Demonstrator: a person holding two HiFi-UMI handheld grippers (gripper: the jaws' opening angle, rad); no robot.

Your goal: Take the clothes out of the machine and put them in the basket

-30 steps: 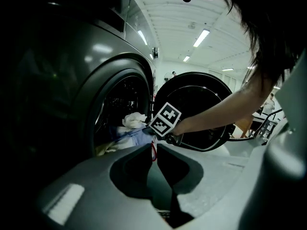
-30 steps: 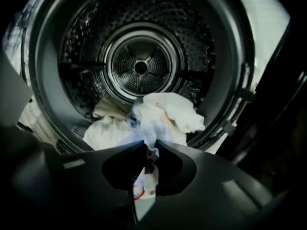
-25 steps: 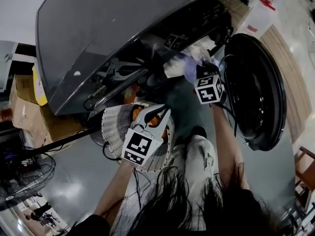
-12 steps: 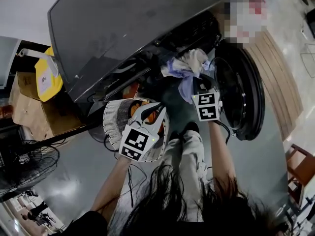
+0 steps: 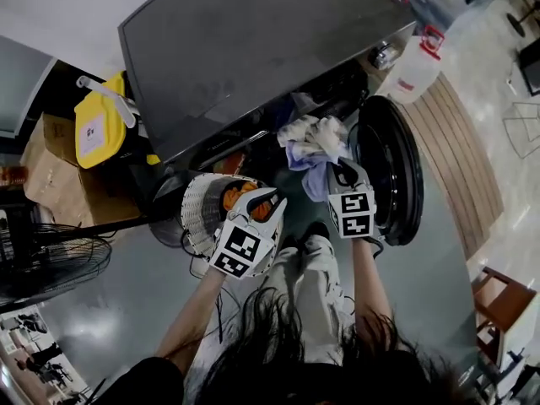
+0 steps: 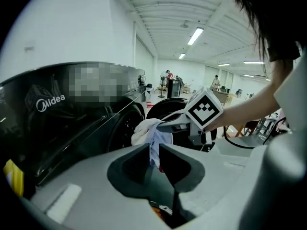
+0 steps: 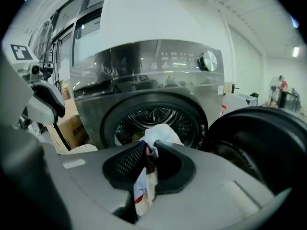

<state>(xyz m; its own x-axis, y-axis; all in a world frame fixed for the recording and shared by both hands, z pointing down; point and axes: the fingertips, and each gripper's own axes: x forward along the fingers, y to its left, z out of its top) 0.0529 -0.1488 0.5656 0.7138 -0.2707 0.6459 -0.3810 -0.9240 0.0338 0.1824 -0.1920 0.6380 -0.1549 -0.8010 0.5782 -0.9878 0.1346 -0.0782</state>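
Clothes point(image 5: 314, 142) hang from the right gripper point(image 5: 342, 174) by the door point(image 5: 390, 175); left gripper point(image 5: 263, 202) over the basket point(image 5: 196, 213). Left gripper view: "Midea" on the machine point(image 6: 72, 123), jaws narrowly apart, seemingly empty. Right gripper view: jaws clamp the clothes before the drum point(image 7: 153, 118)

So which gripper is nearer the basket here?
Left. The left gripper hangs over the basket, jaws apart and empty. The right gripper is off to the side by the open door, shut on clothes.
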